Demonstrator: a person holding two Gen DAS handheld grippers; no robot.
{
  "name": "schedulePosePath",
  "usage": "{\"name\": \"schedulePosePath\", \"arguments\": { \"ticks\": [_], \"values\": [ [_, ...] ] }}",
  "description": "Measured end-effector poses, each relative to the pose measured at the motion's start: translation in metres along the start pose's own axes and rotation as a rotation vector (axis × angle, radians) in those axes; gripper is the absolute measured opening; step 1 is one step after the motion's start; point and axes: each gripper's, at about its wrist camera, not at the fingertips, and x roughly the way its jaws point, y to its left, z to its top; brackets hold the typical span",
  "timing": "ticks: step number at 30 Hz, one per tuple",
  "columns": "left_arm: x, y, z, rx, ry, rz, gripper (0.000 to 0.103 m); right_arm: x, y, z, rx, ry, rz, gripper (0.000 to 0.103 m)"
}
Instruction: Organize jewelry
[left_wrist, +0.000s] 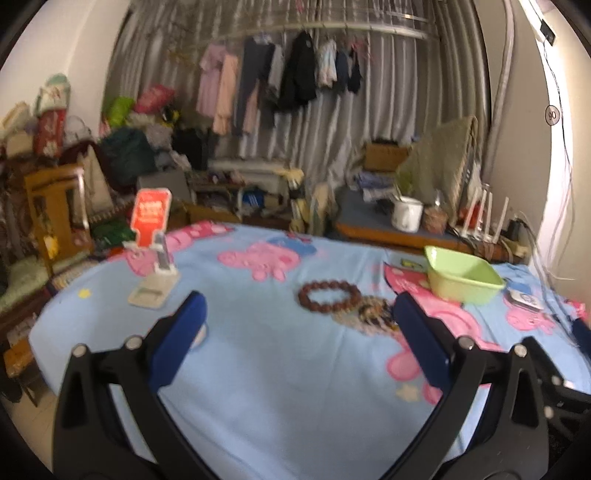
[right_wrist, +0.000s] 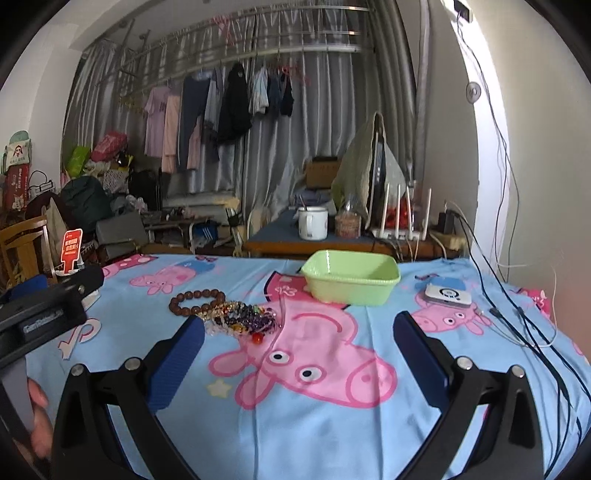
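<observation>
Left wrist view blurred throughout. Mixed bead pile (left_wrist: 373, 314) just inside right finger (left_wrist: 421, 339), smeared, strands can't be told apart; part hidden behind that finger. Red sign (left_wrist: 150, 218) beyond left finger (left_wrist: 177, 343): text unreadable. Right wrist view: hand (right_wrist: 38, 417) left of fingers, cut by frame edge. Small white device (right_wrist: 447, 295) beyond right finger (right_wrist: 421, 343), too small to identify.

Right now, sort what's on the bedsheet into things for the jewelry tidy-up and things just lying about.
For the job:
- brown wooden bead bracelet
- heap of multicoloured glittery bead bracelets
- empty light-green plastic basin
- open left tool and open right tool

Just lying about:
- red and white phone stand
- small white and blue device
- dark cables
</observation>
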Motion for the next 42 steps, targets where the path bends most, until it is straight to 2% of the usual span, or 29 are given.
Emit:
{"name": "schedulePosePath", "arguments": {
  "ticks": [2,5,13,19,30,42],
  "values": [
    [0.001,-0.003,-0.004,0.034,-0.028,0.016,0.098,0.002,0.001,-0.003,-0.009,0.000,0.009,0.076],
    [0.005,-0.007,-0.010,0.059,-0.009,-0.003,0.098,0.007,0.004,-0.006,-0.014,0.027,0.024,0.076],
    [0.003,-0.001,-0.017,0.018,-0.023,0.014,0.098,0.005,0.006,-0.009,-0.009,0.048,0.036,0.076],
    [0.001,0.001,-0.022,0.024,-0.036,0.007,0.098,0.007,0.006,-0.011,0.001,0.077,0.045,0.076],
    [0.005,-0.004,-0.027,0.057,0.003,-0.005,0.098,0.020,0.001,-0.017,0.033,0.142,0.043,0.076],
    [0.009,-0.006,-0.031,0.068,0.042,-0.022,0.098,0.022,-0.002,-0.018,0.040,0.156,0.046,0.076]
  ]
}}
